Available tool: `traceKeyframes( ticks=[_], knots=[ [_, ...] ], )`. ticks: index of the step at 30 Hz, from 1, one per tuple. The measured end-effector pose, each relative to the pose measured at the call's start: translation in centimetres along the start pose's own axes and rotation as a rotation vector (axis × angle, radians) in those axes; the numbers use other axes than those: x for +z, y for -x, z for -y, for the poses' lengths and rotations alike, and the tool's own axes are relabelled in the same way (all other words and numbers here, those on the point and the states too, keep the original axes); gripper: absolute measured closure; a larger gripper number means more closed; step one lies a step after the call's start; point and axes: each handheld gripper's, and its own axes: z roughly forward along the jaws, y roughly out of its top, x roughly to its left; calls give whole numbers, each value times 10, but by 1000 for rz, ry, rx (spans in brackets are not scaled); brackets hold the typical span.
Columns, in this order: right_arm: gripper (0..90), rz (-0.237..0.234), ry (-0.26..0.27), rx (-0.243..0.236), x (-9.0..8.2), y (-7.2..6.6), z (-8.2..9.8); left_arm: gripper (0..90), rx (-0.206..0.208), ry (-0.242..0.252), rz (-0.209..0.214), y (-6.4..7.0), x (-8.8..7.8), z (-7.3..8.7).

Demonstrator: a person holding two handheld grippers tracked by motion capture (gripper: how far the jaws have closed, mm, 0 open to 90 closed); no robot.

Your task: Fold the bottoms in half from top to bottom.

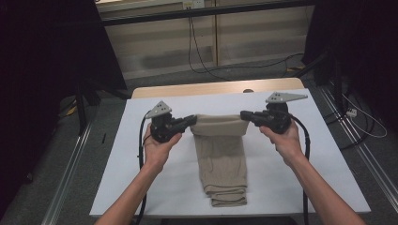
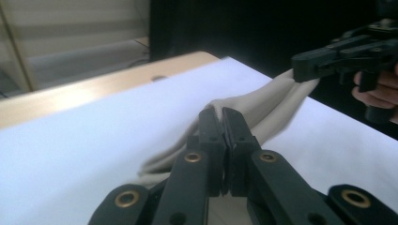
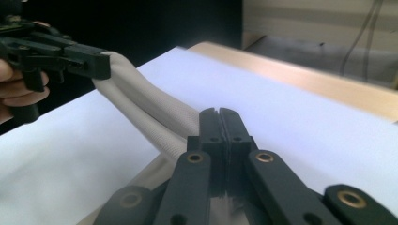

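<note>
Beige folded trousers (image 1: 221,157) lie on the white table cover (image 1: 141,168), their near end toward the person. Their far end is lifted off the table and stretched between both grippers. My left gripper (image 1: 193,119) is shut on the far left corner of the cloth (image 2: 267,105), seen pinched between its jaws in the left gripper view (image 2: 222,112). My right gripper (image 1: 244,115) is shut on the far right corner; in the right gripper view (image 3: 218,112) the cloth (image 3: 150,112) runs from its jaws to the other gripper (image 3: 101,63).
A wooden table edge (image 1: 211,87) shows beyond the white cover. Cables (image 1: 197,51) lie on the floor behind the table, and metal rails (image 1: 70,173) run along both sides. Dark curtains stand at left and right.
</note>
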Motion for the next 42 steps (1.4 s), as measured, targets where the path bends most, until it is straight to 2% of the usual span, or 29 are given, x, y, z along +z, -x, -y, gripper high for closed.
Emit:
traceKeyframes(
  ticks=[1,4,6,11,14,19,23,27,32,37,39,42],
  knots=[
    [899,-3,-9,-8,-3,-4,6,884,-3,-2,7,4,-3,6],
    [899,-31,-15,7,-11,-16,24,883,4,-23,38,17,-11,24],
    [899,-44,-28,13,-15,-22,37,883,18,-55,54,24,-15,33],
    [898,-62,-46,24,-24,-35,61,882,39,-101,78,40,-23,48],
    [899,-69,-53,21,-29,-40,68,883,34,-107,82,46,-28,52],
    [898,-76,-68,11,-37,-53,77,882,56,-137,97,57,-33,62],
    [895,-79,-97,2,-40,-60,87,882,59,-169,109,62,-33,72],
    [893,-75,-135,-13,-42,-65,99,879,85,-202,116,66,-33,83],
    [893,-97,-177,-11,-48,-75,112,879,72,-247,152,75,-39,95],
    [894,-106,-190,-10,-57,-88,121,879,54,-267,189,87,-46,106],
    [894,-111,-204,-12,-60,-94,125,879,64,-278,204,91,-48,108],
    [894,-110,-209,-4,-65,-99,132,874,49,-290,221,92,-47,112]
  ],
)
